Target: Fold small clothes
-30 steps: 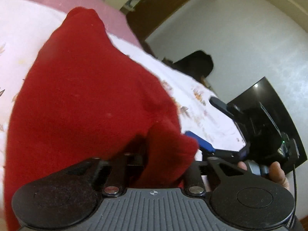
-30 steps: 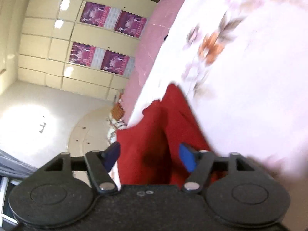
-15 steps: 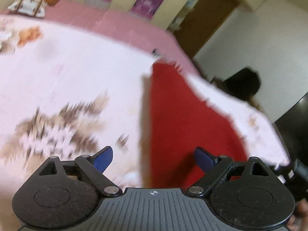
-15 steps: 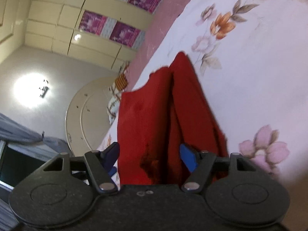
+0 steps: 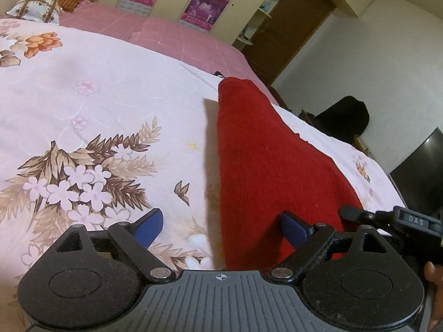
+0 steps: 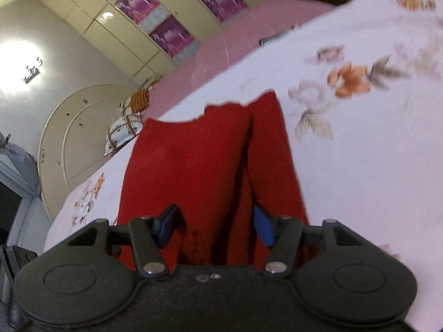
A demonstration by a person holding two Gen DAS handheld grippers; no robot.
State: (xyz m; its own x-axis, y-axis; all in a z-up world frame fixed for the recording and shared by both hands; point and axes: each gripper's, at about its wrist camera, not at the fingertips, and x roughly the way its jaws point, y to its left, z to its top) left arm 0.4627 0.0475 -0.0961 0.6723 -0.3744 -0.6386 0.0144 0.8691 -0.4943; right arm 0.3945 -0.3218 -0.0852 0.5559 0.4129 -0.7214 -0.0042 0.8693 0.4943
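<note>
Red knit garment point(image 5: 265, 163) half-folded on floral bedsheet point(image 5: 83, 96); both tongs over its near end.
Left gripper point(image 5: 221, 227) spread wide, nothing clamped, garment's left edge between pads; right gripper point(image 6: 213, 225) closing, red fabric between pads, not yet pinched as far as I can tell; knit looks soft, light, floppy, likely to sag; best grabbed at near hem corners or fold edge; pillow point(image 5: 33, 11) well apart; nothing blocks.

The red garment point(image 5: 265, 166) is no longer being held by the left gripper point(image 5: 221, 228), which is now being kept wide open beside its edge. The right gripper point(image 6: 216, 225) is being closed around a raised fold of the cloth.
</note>
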